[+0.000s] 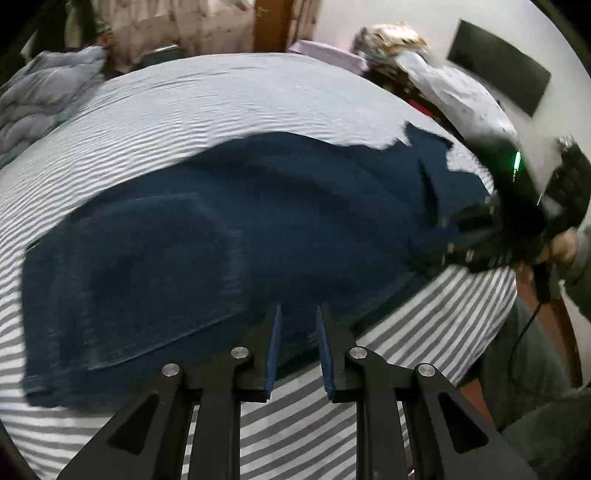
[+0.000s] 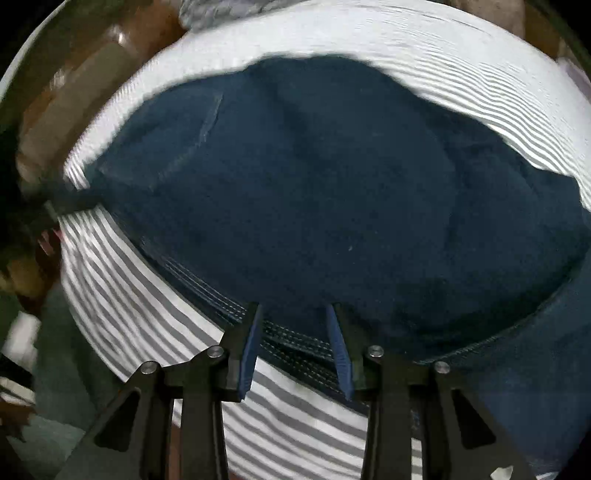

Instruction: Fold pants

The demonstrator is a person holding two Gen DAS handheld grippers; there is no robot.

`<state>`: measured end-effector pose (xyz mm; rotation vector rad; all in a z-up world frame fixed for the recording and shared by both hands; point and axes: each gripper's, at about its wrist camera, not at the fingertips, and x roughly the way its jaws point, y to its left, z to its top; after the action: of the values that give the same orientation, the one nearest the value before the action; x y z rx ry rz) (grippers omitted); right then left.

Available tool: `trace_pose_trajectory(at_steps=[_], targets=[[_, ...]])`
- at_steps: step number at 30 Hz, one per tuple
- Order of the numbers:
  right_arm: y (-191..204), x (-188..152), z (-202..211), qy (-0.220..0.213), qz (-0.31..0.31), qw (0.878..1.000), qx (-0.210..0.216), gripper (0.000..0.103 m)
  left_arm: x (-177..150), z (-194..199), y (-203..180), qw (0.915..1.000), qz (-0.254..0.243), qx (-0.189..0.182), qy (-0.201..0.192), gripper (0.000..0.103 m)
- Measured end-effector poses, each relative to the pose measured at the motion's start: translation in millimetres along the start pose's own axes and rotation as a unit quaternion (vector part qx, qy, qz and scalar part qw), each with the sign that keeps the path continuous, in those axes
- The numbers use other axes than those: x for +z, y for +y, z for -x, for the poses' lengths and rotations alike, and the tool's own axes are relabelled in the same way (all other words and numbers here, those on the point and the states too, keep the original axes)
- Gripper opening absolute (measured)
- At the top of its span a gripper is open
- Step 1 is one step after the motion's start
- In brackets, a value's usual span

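Note:
Dark blue pants lie spread across a grey-and-white striped bed sheet. My left gripper is at their near edge, shut on a bit of the blue cloth that fills the narrow gap between its pads. My right gripper reaches the right end of the pants, held by a hand. In the right wrist view the pants fill the middle. My right gripper is open. The stitched edge runs under its spread fingers, untouched by the pads. At the left the cloth draws to a point at a dark blurred shape.
A crumpled grey quilt lies at the bed's far left. Pale clothes and pillows are piled at the far right. A wooden post stands behind the bed. A person's sleeve and a cable are on the right.

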<state>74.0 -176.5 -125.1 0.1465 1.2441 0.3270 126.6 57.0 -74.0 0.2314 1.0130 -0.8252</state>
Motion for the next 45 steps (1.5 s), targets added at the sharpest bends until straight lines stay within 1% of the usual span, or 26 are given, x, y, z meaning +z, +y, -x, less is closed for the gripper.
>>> trace_pose_trajectory(at_steps=[4,6,8,9,13,15,16,17,19,20,21,23,25,28,31,33,34,35,36,37,38,39,40,42,43,45], targets=[[-36,0,45,-0.028,-0.042,0.999,-0.012,0.034,13,-24,-45,0.9992,-0.039,-0.007,0.001,0.021],[-64,0,69,-0.034,-0.069,0.997,-0.028,0.034,20,-40,-70,0.9977,-0.063,-0.022,0.005,0.021],[-103,0,97,-0.037,-0.105,0.992,-0.055,0.034,26,-54,-90,0.9963,-0.081,-0.028,0.008,0.021],[-121,0,107,-0.035,-0.123,0.989,-0.067,0.034,31,-64,-102,0.9953,-0.089,-0.037,0.008,0.021],[-202,10,151,-0.034,-0.216,0.970,-0.103,0.036,42,-91,-126,0.9935,-0.099,-0.054,0.016,0.021],[-237,21,166,-0.037,-0.251,0.959,-0.123,0.036,48,-108,-137,0.9933,-0.101,-0.052,0.021,0.021],[-253,22,171,-0.036,-0.267,0.955,-0.126,0.036,50,-116,-141,0.9932,-0.103,-0.048,0.024,0.021],[-269,29,173,-0.031,-0.292,0.947,-0.130,0.036,50,-122,-145,0.9932,-0.103,-0.047,0.026,0.021],[-294,44,170,-0.025,-0.329,0.935,-0.134,0.036,53,-135,-148,0.9939,-0.097,-0.041,0.032,0.021],[-306,58,164,-0.013,-0.337,0.930,-0.142,0.036,54,-138,-149,0.9943,-0.096,-0.038,0.027,0.021],[-312,63,159,-0.005,-0.344,0.926,-0.157,0.037,55,-142,-153,0.9946,-0.095,-0.036,0.023,0.021],[-323,79,147,0.004,-0.349,0.922,-0.169,0.037,57,-144,-153,0.9952,-0.091,-0.034,0.018,0.021],[-335,102,128,0.021,-0.361,0.913,-0.191,0.038,57,-147,-155,0.9960,-0.083,-0.030,0.010,0.021],[-356,127,101,0.037,-0.399,0.891,-0.214,0.038,54,-147,-157,0.9969,-0.075,-0.023,-0.005,0.021],[-368,143,75,0.057,-0.410,0.871,-0.264,0.037,49,-145,-160,0.9963,-0.082,-0.009,-0.022,0.021],[-373,148,65,0.060,-0.420,0.857,-0.292,0.035,44,-145,-166,0.9942,-0.101,0.008,-0.036,0.021],[-374,148,61,0.062,-0.424,0.847,-0.315,0.034,44,-146,-168,0.9933,-0.108,0.012,-0.040,0.021],[-376,148,56,0.074,-0.424,0.836,-0.341,0.034,43,-146,-171,0.9921,-0.116,0.018,-0.044,0.021],[-378,147,50,0.085,-0.423,0.828,-0.357,0.034,41,-147,-173,0.9910,-0.122,0.022,-0.049,0.021],[-379,144,44,0.094,-0.425,0.823,-0.366,0.030,40,-147,-173,0.9906,-0.125,0.024,-0.051,0.021],[-379,141,41,0.095,-0.427,0.821,-0.367,0.027,41,-148,-173,0.9906,-0.124,0.023,-0.053,0.021],[-381,142,38,0.094,-0.424,0.823,-0.366,0.022,41,-148,-172,0.9910,-0.121,0.019,-0.054,0.021],[-378,144,38,0.093,-0.415,0.828,-0.367,0.009,42,-147,-169,0.9916,-0.116,0.014,-0.055,0.021],[-377,147,40,0.097,-0.408,0.827,-0.374,0.006,42,-147,-166,0.9929,-0.105,0.008,-0.056,0.020],[-376,145,44,0.092,-0.407,0.830,-0.370,0.006,42,-147,-166,0.9930,-0.104,0.008,-0.056,0.020],[-372,137,60,0.074,-0.415,0.831,-0.362,0.006,41,-146,-167,0.9928,-0.104,0.013,-0.058,0.019]])
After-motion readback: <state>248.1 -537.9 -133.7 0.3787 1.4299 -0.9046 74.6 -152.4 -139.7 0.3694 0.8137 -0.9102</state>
